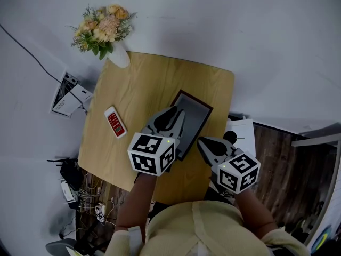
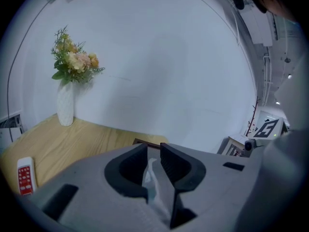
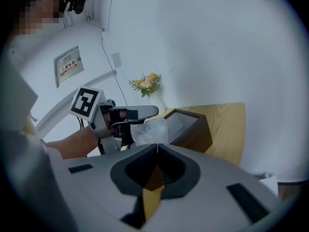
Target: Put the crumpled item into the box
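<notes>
My left gripper is shut on a whitish, translucent crumpled item, pinched between its dark jaws. The right gripper view shows that item hanging from the left gripper just over the near rim of the dark brown box. The box is open-topped with a grey inside and sits in the middle of the wooden table. My right gripper hovers off the box's near right corner, jaws shut and holding nothing.
A red and white remote lies on the table's left side. A white vase of flowers stands at the far left corner. Cables and a power strip lie on the floor to the left. White paper lies to the right.
</notes>
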A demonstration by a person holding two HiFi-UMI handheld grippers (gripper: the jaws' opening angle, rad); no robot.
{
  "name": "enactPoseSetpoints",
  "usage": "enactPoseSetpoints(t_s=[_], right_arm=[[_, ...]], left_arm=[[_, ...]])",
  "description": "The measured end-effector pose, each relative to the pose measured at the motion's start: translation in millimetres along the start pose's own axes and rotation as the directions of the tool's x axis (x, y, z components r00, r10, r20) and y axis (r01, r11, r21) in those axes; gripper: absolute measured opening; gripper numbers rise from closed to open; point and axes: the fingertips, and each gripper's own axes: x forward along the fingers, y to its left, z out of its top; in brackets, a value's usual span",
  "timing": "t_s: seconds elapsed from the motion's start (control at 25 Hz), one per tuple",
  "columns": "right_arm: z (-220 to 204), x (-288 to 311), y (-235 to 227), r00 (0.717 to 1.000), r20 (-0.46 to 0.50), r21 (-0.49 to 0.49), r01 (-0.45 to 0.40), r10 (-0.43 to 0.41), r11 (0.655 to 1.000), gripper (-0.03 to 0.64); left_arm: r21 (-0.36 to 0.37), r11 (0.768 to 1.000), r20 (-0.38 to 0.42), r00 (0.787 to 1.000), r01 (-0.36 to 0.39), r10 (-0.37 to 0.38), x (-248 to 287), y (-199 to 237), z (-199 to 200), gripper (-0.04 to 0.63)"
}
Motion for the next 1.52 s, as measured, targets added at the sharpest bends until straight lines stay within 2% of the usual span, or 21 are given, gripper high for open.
enactPoseSetpoints(t_s=[0.72, 1.16, 1.52], right_arm=[[0, -4, 8, 1.0, 0.015, -0.008, 0.016, -0.016, 1.0, 0.029], [-5, -14, 25, 0.999, 0.034, -0.027, 0.018, -0.017, 0.999, 0.029], [-4, -23, 40, 0.998, 0.063, -0.044, 0.025, -0.023, 0.999, 0.029]], left_arm=[[-0.008, 0.996, 0.129, 0.988, -0.09, 0.09, -46, 17, 26, 0.074], [-0.029, 0.995, 0.142, 0.985, -0.095, 0.099, -78, 9, 13, 0.071], [-0.066, 0.994, 0.163, 0.982, -0.086, 0.096, -105, 4, 3, 0.04]])
